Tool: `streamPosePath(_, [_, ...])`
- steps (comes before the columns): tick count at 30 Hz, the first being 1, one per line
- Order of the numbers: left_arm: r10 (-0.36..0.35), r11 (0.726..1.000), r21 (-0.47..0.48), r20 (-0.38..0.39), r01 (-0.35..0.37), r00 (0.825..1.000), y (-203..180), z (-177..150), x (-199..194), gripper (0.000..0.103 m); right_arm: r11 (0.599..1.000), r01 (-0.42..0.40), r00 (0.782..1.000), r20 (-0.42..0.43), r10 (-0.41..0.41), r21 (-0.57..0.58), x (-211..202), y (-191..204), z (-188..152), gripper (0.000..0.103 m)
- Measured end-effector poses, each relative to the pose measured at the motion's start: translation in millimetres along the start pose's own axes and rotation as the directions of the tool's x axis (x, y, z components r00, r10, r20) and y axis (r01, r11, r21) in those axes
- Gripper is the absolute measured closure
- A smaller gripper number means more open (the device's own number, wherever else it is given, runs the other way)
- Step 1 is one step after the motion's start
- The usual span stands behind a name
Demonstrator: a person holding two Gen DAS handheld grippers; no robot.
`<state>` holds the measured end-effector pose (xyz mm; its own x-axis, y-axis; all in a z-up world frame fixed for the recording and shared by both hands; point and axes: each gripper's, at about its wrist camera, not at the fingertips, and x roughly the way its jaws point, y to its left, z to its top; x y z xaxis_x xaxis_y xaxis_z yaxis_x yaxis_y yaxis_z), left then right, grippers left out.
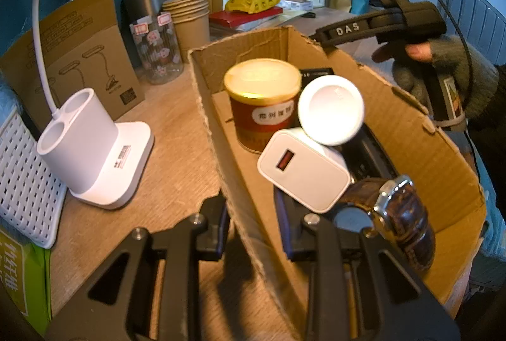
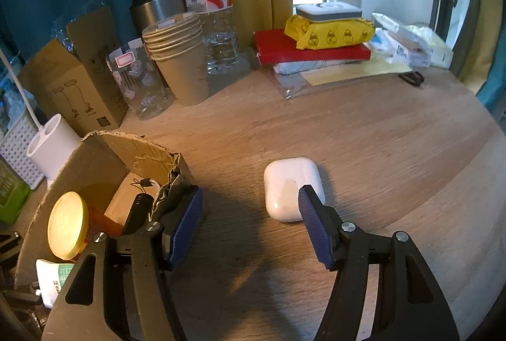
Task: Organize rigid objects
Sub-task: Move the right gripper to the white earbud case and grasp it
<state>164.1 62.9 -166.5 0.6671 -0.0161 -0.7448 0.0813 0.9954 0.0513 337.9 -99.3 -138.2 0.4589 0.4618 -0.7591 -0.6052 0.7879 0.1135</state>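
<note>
Between the left gripper's (image 1: 254, 230) jaws stands the near wall of the cardboard box (image 1: 411, 132), pinched tight. Past those jaws, inside the box, sit a red tin (image 1: 264, 110), a white charger (image 1: 305, 172), a round white puck (image 1: 330, 110) and a brown-strapped watch (image 1: 400, 214). Ahead of the right gripper's (image 2: 251, 224) parted jaws, a white earbud case (image 2: 289, 186) lies on the wooden table (image 2: 395, 151), just before the right fingertip and not gripped.

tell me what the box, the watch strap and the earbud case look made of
Box: plain brown corrugated cardboard, matte, torn fluted edges.
Watch strap: probably dark brown leather, glossy and grained.
Earbud case: smooth white plastic, slightly shiny with a highlight.
</note>
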Motion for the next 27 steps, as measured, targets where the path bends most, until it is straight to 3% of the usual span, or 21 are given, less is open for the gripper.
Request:
streamPosePath(14, [0.001, 1.0, 0.003, 0.001, -0.001, 1.0, -0.8, 0.2, -0.5, 0.076, 1.0, -0.014, 1.0, -0.002, 0.014, -0.014, 1.3, -0.6, 0.1, 0.043])
streamPosePath(22, [0.001, 1.0, 0.002, 0.0, -0.001, 1.0, -2.4, 0.8, -1.3, 0.076, 0.997, 0.043, 0.999, 0.011, -0.042, -0.067, -4.2, 3.5, 0.1, 0.043])
streamPosePath(27, [-0.001, 1.0, 0.0, -0.001, 0.001, 1.0, -1.7, 1.4, -1.6, 0.076, 0.999, 0.014, 1.0, 0.008, -0.014, -0.052, -5.8, -1.3, 0.0, 0.043])
